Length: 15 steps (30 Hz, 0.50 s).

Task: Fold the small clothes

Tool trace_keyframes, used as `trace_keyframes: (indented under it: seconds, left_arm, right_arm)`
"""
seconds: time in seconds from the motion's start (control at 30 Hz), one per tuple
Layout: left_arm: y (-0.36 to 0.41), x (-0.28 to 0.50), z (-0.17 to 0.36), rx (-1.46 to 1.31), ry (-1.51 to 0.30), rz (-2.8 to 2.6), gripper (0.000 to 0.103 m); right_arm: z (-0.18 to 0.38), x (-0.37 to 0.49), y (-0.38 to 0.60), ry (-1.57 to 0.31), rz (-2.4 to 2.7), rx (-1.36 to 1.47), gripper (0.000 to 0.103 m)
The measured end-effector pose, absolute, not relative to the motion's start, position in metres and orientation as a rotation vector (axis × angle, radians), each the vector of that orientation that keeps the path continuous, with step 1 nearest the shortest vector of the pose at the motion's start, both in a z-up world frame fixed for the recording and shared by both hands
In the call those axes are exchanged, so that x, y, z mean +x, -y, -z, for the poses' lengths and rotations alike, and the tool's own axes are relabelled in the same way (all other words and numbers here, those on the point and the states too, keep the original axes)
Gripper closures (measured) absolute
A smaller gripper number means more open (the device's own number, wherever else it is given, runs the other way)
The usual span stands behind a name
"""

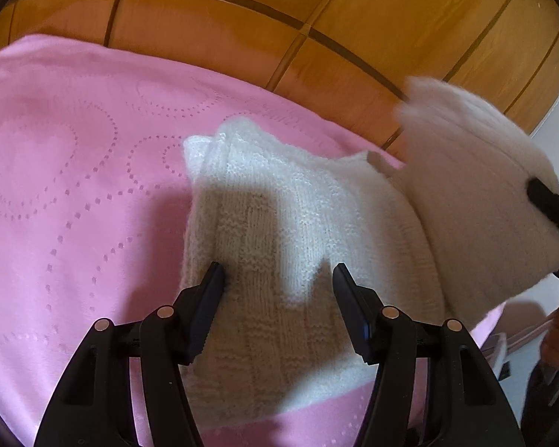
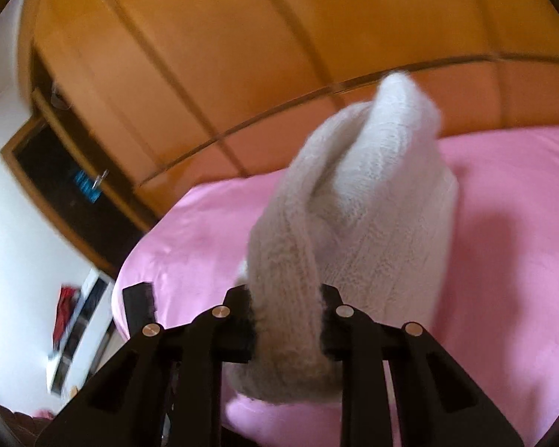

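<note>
While right gripper pinches lifted knit garment, left gripper straddles it.

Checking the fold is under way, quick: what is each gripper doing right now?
Left gripper: open, fingers resting on the white knitted garment, not clamping it.
Right gripper: shut on a bunched part of the garment, lifted above the pink bedspread.

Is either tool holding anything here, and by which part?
The right tool is clamped on a bunched fold at the edge of the white knit garment, lifting that side. The left tool stands open over the garment's flat part, gripping nothing.
</note>
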<state>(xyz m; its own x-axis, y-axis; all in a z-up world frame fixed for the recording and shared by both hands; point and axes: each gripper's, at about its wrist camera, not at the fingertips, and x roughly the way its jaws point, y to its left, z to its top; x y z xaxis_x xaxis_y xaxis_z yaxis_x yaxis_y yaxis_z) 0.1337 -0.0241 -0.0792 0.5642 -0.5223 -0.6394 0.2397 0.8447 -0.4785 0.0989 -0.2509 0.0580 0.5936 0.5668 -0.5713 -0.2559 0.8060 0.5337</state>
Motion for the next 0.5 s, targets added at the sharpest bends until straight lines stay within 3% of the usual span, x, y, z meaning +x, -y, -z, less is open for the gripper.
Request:
trace_keyframes:
  seconds: [0.37,0.5]
  left_arm:
    - [-0.047,0.129,0.061,-0.644,-0.855,0.538,0.044]
    - [-0.047,0.133,0.058,-0.747,-0.850,0.630,0.040]
  right_arm:
    - [0.019,0.112,0.123,-0.953,-0.577,0.156,0.082]
    - [0.019,0.100,0.127,-0.928,-0.647,0.141,0.063]
